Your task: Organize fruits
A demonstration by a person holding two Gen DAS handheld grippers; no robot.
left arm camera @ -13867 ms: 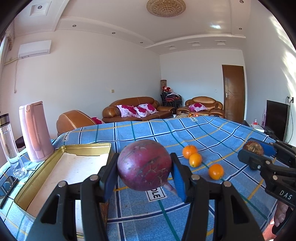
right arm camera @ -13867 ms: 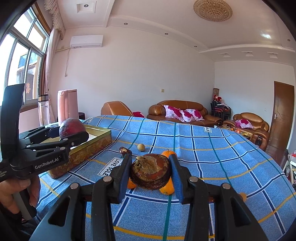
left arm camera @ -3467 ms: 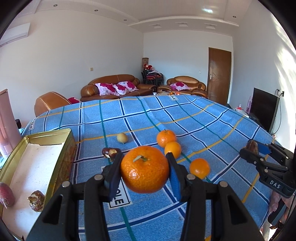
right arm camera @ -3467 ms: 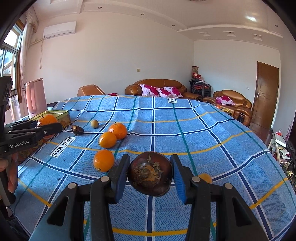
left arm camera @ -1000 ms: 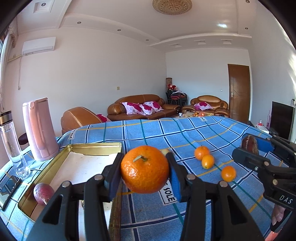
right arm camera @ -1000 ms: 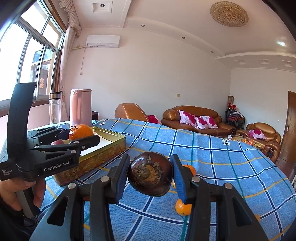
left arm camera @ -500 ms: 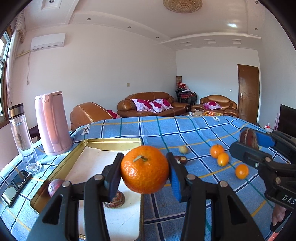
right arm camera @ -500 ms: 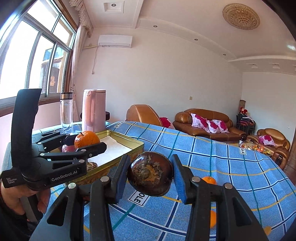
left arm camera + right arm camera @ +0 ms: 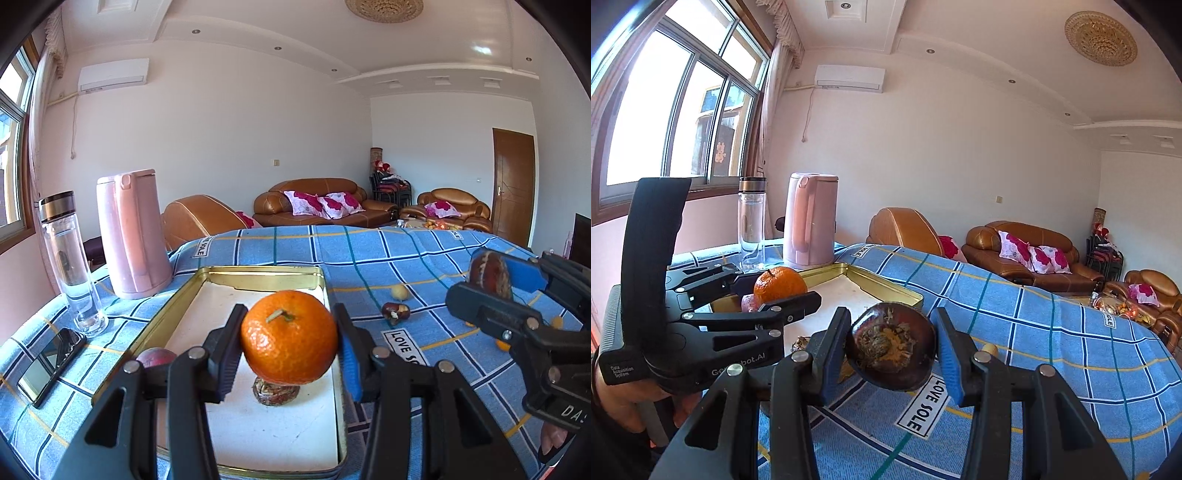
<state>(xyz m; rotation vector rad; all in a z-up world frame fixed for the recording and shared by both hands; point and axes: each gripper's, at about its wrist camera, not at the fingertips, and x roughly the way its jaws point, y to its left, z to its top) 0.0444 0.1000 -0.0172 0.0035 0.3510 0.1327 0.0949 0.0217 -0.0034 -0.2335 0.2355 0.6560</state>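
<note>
My left gripper [image 9: 290,341] is shut on an orange mandarin [image 9: 289,336] and holds it above the gold tin tray [image 9: 258,272]. In the tray lie a brown dried fruit [image 9: 275,393] right under the mandarin and a reddish fruit [image 9: 155,357] at the left rim. My right gripper [image 9: 892,349] is shut on a dark brown mangosteen [image 9: 891,347], just right of the tray's near corner. From the right wrist view, the left gripper [image 9: 777,295] with its mandarin [image 9: 780,283] hangs over the tray [image 9: 886,286].
A pink kettle [image 9: 131,232], a clear bottle [image 9: 72,262] and a phone [image 9: 50,365] stand left of the tray. On the blue checked cloth [image 9: 369,254] lie a small yellow fruit [image 9: 400,292], a dark fruit [image 9: 394,311] and, partly hidden by the right gripper, orange fruits [image 9: 502,345].
Both grippers have swung left toward the tray with their fruits still held. The mandarin now hangs over the tray's white floor, and the mangosteen has come up beside the tray.
</note>
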